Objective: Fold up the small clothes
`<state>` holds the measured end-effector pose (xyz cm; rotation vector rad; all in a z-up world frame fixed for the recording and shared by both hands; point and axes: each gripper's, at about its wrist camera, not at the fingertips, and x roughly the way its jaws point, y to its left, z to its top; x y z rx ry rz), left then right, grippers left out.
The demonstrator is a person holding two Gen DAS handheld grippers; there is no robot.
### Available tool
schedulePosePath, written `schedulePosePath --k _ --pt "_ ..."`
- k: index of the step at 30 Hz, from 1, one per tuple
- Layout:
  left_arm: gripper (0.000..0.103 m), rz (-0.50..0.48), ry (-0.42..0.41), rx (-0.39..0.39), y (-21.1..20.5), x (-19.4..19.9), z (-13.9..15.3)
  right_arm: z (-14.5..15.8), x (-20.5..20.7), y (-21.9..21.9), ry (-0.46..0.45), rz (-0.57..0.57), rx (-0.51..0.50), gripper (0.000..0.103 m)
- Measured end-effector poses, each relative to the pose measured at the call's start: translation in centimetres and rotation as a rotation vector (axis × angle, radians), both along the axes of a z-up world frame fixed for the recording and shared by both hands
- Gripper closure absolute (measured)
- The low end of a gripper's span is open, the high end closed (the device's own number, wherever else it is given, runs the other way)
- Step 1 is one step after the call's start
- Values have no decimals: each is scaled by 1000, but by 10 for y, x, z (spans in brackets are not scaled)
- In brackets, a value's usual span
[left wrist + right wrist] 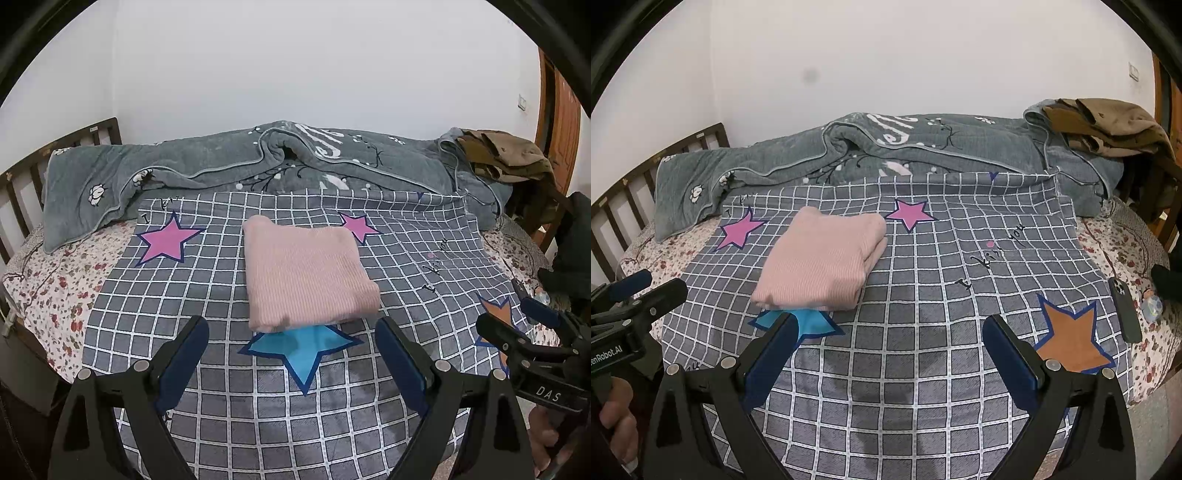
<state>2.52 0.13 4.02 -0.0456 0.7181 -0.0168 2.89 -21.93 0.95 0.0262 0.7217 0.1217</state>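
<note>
A pink ribbed garment point(306, 269) lies folded into a neat rectangle on the grey checked sheet point(258, 406), its near edge over a blue star. It also shows in the right wrist view point(820, 258), left of centre. My left gripper point(291, 332) is open and empty, just in front of the garment's near edge. My right gripper point(890, 336) is open and empty, over bare sheet to the right of the garment. The right gripper also shows at the right edge of the left wrist view point(517, 325), and the left gripper at the left edge of the right wrist view point(646, 288).
A rumpled grey quilt point(258, 158) lies along the far side of the bed. Brown clothes point(1108, 125) are piled at the far right. A dark phone point(1124, 310) lies near the right edge. A wooden headboard point(22, 177) stands at left.
</note>
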Motion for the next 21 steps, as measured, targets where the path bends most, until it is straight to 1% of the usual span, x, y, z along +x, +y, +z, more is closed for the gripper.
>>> schedulePosePath --k 21 --pt "12 6 2 2 0 3 3 1 1 0 0 3 3 4"
